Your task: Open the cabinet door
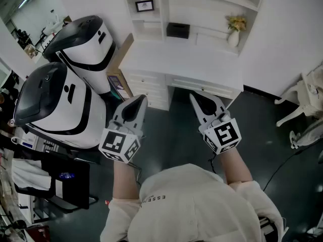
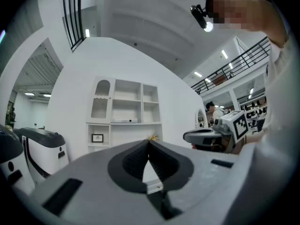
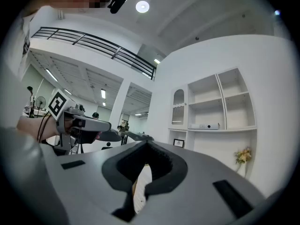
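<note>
A white shelf-and-desk unit [image 1: 181, 59] stands ahead against the wall. Its arched, mesh-fronted cabinet door [image 2: 101, 100] sits at the upper left of the shelves and looks closed; the right gripper view also shows this door [image 3: 178, 108]. My left gripper [image 1: 139, 100] is held level, well short of the desk, its jaws shut with nothing between them [image 2: 149, 141]. My right gripper [image 1: 194, 97] is beside it at the same height, its tips also meeting on nothing [image 3: 146, 143]. Neither touches the furniture.
Two large white-and-black machines [image 1: 81, 39] [image 1: 50, 105] stand close on the left. Drawers [image 1: 146, 84] sit under the desk's left side. On the shelves are a vase of flowers [image 1: 233, 34], a black box [image 1: 177, 30] and a small picture frame [image 1: 144, 5]. A white chair [image 1: 303, 97] is at the right.
</note>
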{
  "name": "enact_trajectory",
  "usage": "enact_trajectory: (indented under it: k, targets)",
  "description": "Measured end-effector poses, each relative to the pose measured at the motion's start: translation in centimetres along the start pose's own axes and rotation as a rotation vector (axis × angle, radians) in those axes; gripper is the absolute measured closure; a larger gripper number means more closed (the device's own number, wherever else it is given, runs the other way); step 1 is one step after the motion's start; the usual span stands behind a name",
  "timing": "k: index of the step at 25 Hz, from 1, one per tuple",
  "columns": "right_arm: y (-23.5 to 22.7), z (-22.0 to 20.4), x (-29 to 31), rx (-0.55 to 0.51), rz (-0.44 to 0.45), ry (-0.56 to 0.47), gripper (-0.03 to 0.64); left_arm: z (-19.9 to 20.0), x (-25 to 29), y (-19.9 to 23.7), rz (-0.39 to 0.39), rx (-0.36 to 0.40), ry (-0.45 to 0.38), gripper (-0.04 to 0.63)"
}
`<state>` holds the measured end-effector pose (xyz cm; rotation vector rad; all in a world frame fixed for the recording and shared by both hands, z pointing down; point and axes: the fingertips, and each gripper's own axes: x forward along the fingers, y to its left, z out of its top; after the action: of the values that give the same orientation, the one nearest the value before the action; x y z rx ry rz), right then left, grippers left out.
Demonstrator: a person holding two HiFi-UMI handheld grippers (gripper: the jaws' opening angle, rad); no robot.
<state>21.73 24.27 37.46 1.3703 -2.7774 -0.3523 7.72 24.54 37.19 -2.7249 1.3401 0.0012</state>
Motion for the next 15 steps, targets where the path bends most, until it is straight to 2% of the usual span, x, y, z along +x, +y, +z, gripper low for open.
enact_trajectory:
  k: [3, 9, 15]
  targets:
    - [-0.1, -0.2, 0.1, 0.013, -0.007, 0.003, 0.603, -0.1, 0.0, 0.0, -0.002, -0.002, 0.002, 0.594]
    - [0.1, -0.5, 0.2, 0.039, -0.011, -0.002, 0.603, -0.2, -0.2, -0.2, -0.019, -0.062, -0.011, 0.594]
    - [0.5, -1.1, 0.7, 0.088, -0.003, -0.016, 0.603, -1.0, -0.1, -0.4, -0.022, -0.036, 0.015, 0.594]
